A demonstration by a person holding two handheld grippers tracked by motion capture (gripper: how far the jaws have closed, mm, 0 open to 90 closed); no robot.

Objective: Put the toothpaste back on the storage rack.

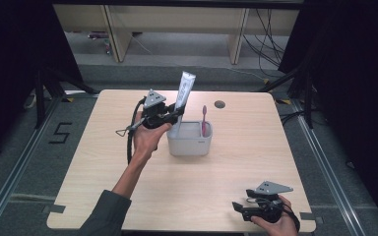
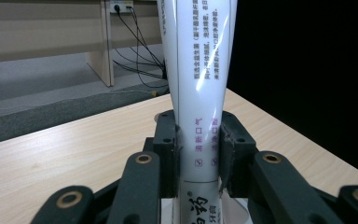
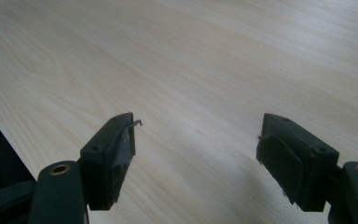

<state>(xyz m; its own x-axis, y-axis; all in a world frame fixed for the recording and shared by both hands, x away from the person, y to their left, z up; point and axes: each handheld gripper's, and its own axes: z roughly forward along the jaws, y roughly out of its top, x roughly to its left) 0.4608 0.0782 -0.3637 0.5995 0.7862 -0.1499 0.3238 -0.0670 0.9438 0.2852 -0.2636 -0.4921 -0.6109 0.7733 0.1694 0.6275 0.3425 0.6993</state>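
A white toothpaste tube (image 1: 183, 93) stands nearly upright with its lower end inside a grey rectangular holder (image 1: 190, 144) at the table's middle. My left gripper (image 1: 176, 114) is shut on the tube's lower part; in the left gripper view the two jaws press the tube (image 2: 198, 93) from both sides. A pink toothbrush (image 1: 204, 120) stands in the holder's right side. My right gripper (image 1: 236, 208) rests low at the table's front right corner, open, with bare wood between its jaws (image 3: 196, 154).
The light wooden table (image 1: 128, 182) has a small round hole (image 1: 220, 104) near its far edge. Dark curtains flank both sides. Beyond the table are wooden furniture legs and cables on a grey floor.
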